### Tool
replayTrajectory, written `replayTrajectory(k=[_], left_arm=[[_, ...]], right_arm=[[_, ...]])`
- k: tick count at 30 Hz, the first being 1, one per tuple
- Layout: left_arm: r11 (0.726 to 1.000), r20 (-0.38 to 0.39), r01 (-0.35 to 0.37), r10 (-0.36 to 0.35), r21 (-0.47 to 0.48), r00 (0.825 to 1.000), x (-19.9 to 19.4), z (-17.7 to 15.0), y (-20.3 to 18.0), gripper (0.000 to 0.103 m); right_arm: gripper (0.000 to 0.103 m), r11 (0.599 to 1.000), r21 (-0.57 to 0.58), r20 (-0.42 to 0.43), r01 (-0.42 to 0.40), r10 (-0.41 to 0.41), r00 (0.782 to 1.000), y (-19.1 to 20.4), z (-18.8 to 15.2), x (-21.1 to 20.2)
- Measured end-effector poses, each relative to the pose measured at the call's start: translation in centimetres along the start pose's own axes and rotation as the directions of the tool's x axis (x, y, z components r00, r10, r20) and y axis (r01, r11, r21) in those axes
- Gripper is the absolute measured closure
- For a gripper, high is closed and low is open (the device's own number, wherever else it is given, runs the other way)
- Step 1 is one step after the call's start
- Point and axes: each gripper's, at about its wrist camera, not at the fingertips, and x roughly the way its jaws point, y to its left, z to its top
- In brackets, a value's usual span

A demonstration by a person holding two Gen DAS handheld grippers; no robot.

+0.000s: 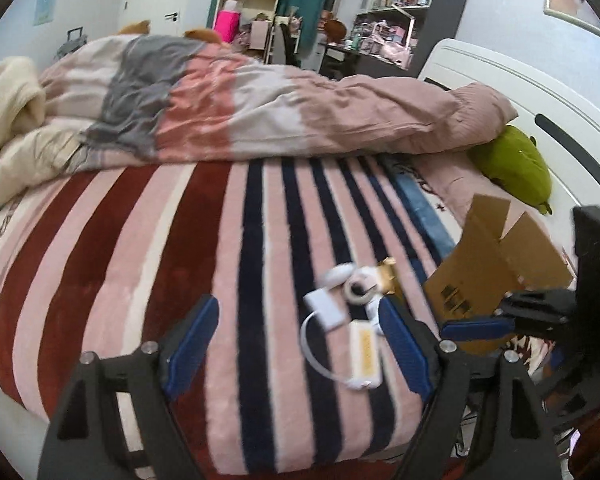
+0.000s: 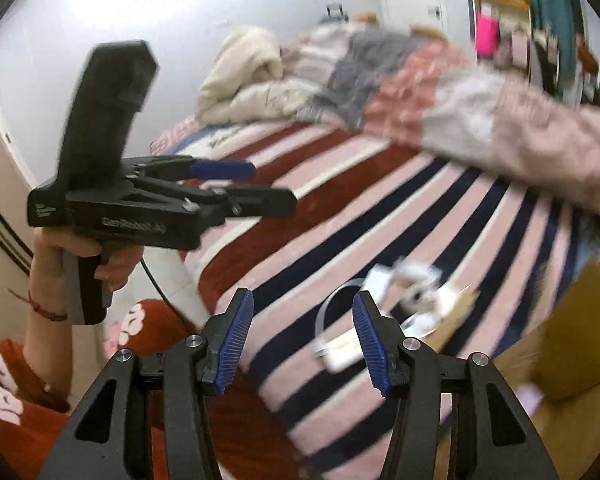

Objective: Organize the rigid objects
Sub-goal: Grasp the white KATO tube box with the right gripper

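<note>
**White clutter not yet grabbed, both grippers empty**

Left wrist view: left gripper (image 1: 296,344) stood wide open, nothing between the pads, aimed down at the striped blanket (image 1: 140,240). Pile of small white objects (image 1: 352,300) sat at about 1 o'clock from the gap, touching the right pad's edge. Countable: one adapter with looped cable (image 1: 324,320), one flat white box with yellow label (image 1: 366,354), one tape-like ring (image 1: 358,290), one gold-toned piece (image 1: 388,274); the rest too blurred to split. One open cardboard box (image 1: 496,276) at 2 o'clock, just beside the pile.

Right wrist view: right gripper (image 2: 304,344) part open, empty. Pile at 1 o'clock, blurred; cardboard box at 3 o'clock. Left gripper visible at 10 o'clock in a hand (image 2: 80,260).

Step, my read: approach, pre-grasp. Next move needs one gripper lowered over a single item, closed, then carried to the cardboard box.
</note>
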Motion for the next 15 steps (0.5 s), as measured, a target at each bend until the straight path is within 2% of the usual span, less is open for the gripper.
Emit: replayTrajectory(k=[2,4,8,11,15], left_arm=[[1.000,-0.005,0.010,-0.010,-0.013,1.000,0.4,-1.0,1.1,0.023],[1.000,-0.006,0.019,-0.020,-0.019,1.000,0.7,-2.0,2.0,0.023],[0.999,-0.003,0.033,-0.033,-0.023,0.999,1.3,-3.3,3.6,0.023],[0.997,0.004,0.061,-0.061,-0.037,0.998,1.6,-4.0,4.7,0.023],[0.995,0.016,0.092,-0.092,-0.040,0.996,1.5,-4.7,5.6,0.023]], right_arm=[[0.055,0.998,0.040,-0.036,0.041,-0.040,0.999,-0.3,-0.8,2.3],[0.055,0.987,0.105,-0.073,0.125,-0.118,0.990,-1.2,-1.8,4.5],[0.055,0.927,0.257,-0.103,0.271,-0.253,0.962,-3.4,-3.7,7.8],[0.055,0.880,0.366,-0.097,0.303,-0.288,0.953,-4.5,-4.5,9.2],[0.055,0.848,0.382,-0.139,0.367,-0.340,0.930,-4.9,-4.4,10.7]])
